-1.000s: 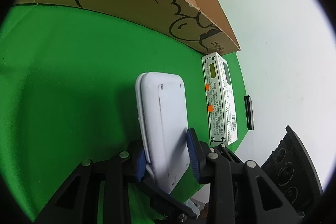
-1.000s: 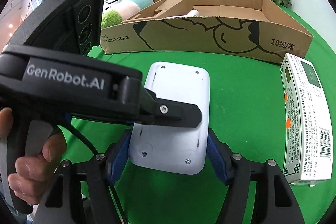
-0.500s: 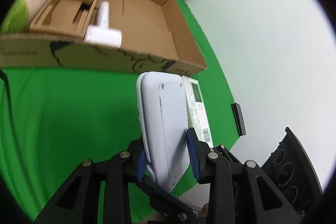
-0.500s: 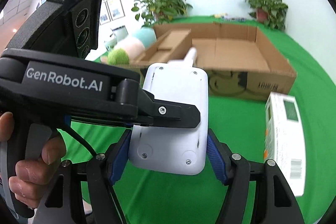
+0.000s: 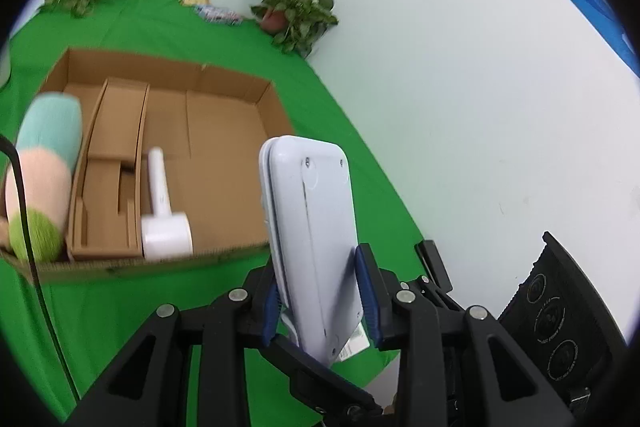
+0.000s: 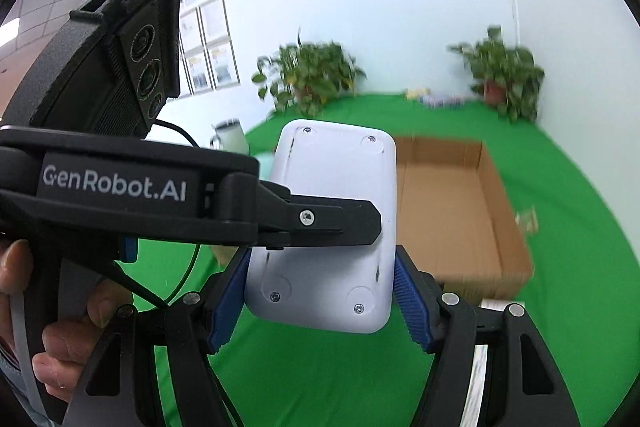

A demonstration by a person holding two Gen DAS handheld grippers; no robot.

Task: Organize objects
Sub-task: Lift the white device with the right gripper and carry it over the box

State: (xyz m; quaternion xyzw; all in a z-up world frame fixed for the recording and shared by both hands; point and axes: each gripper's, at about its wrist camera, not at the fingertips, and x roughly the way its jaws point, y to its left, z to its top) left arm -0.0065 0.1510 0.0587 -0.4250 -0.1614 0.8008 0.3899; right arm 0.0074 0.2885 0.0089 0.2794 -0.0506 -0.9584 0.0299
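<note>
White device up in the air, short of the cardboard box (image 5: 224, 131)

Both my claws pinch the white device (image 5: 316, 251) — left gripper (image 5: 320, 303) across its flat faces, right gripper (image 6: 320, 297) on its side edges; a stiff, smooth shell, probably slippery — best held low.

"GenRobot.AI" stands in white letters on the left tongs' (image 6: 316, 227) black body.

**Bright, even light; blur behind sharp foregrounds**

Both views are brightly and evenly lit, with soft shadows. Fisheye distortion bends the walls and leaves black corners around each circular picture. The cardboard box (image 5: 224, 131) and potted plants (image 6: 312, 75) are smeared with motion blur (worse in the right wrist view), while the white device (image 6: 332, 227) stays sharp, its casing near overexposed.
</note>
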